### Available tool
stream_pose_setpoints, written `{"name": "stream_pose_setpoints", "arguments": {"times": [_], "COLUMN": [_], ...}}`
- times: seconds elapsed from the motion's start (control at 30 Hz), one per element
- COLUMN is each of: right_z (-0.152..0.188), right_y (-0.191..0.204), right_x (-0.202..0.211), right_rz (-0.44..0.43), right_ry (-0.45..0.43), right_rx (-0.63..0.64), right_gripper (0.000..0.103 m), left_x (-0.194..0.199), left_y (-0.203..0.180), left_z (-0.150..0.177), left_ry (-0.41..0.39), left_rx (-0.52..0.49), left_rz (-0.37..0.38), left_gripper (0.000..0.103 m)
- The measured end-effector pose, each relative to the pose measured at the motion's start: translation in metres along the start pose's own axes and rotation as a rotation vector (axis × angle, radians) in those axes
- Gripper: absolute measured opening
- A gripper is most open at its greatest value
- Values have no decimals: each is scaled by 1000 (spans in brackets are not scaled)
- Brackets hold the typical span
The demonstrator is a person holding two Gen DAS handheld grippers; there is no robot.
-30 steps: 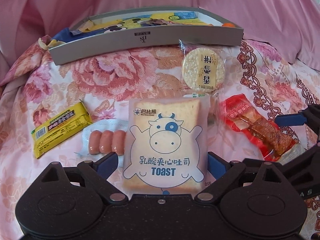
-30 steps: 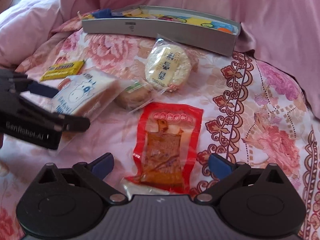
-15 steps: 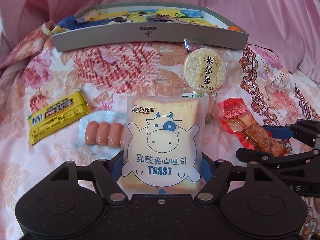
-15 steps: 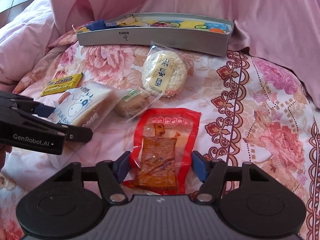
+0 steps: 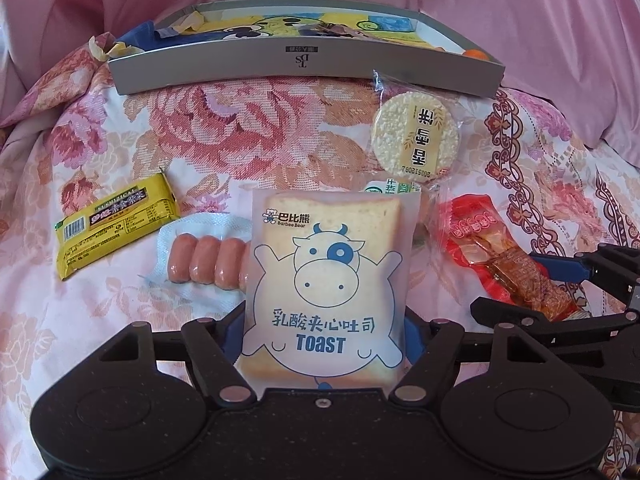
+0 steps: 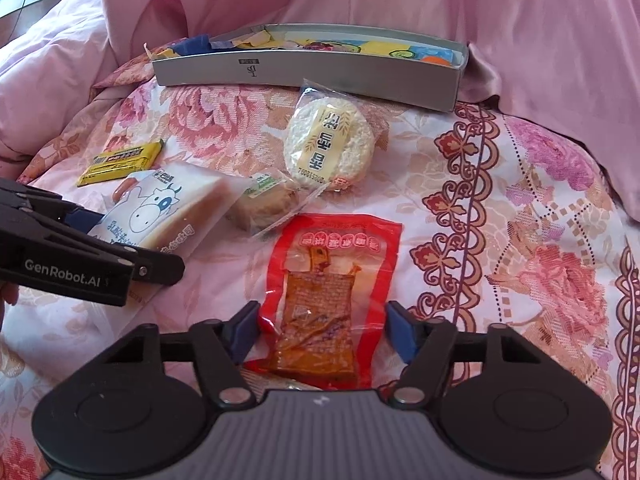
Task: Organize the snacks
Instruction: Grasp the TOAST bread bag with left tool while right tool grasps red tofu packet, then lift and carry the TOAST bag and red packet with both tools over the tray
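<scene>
A toast packet (image 5: 326, 264) with a cartoon cow lies on the flowered bedspread. My left gripper (image 5: 322, 336) is shut on its near end, blue pads pressing both sides. To its right lies a red packet of dried tofu (image 6: 332, 256), and my right gripper (image 6: 324, 330) is shut on its lower end. In the right wrist view the left gripper (image 6: 132, 240) reaches in from the left around the toast packet (image 6: 160, 208). The right gripper (image 5: 516, 284) shows at the right edge of the left wrist view. A grey tray box (image 5: 304, 68) holding several snacks sits at the back.
A round rice cracker packet (image 5: 414, 138) lies just before the box. A yellow bar (image 5: 114, 224) and a sausage pack (image 5: 208, 264) lie left of the toast. A small pastry packet (image 6: 264, 204) sits between toast and cracker. Pink bedding rises behind and around.
Both grippers went from wide open to closed: the left onto the toast packet, the right onto the red packet. Neither packet has been carried away from its spot.
</scene>
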State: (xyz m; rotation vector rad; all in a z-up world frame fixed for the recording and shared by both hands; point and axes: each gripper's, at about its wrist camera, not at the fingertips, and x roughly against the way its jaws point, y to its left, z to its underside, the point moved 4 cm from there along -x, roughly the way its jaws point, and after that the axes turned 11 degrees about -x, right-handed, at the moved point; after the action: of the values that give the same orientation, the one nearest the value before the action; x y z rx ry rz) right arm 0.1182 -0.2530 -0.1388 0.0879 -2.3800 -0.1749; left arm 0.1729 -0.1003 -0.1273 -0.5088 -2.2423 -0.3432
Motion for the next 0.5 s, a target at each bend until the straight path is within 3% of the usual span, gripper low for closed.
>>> {"name": "stream_pose_setpoints", "arguments": {"times": [0.17,0.5], "right_z": [1,8], "right_y": [5,25], "right_x": [2,11], "right_rz": [7,90], "right_ry": [-6,-68], "right_rx": [41,260], "right_gripper": [62,55], "left_x": [4,16], "left_y": [2,-1], "left_z": [2,9], "left_ry": [5,37], "left_rx": [25,104], "left_rz": [4,35], "left_gripper": [71,69]}}
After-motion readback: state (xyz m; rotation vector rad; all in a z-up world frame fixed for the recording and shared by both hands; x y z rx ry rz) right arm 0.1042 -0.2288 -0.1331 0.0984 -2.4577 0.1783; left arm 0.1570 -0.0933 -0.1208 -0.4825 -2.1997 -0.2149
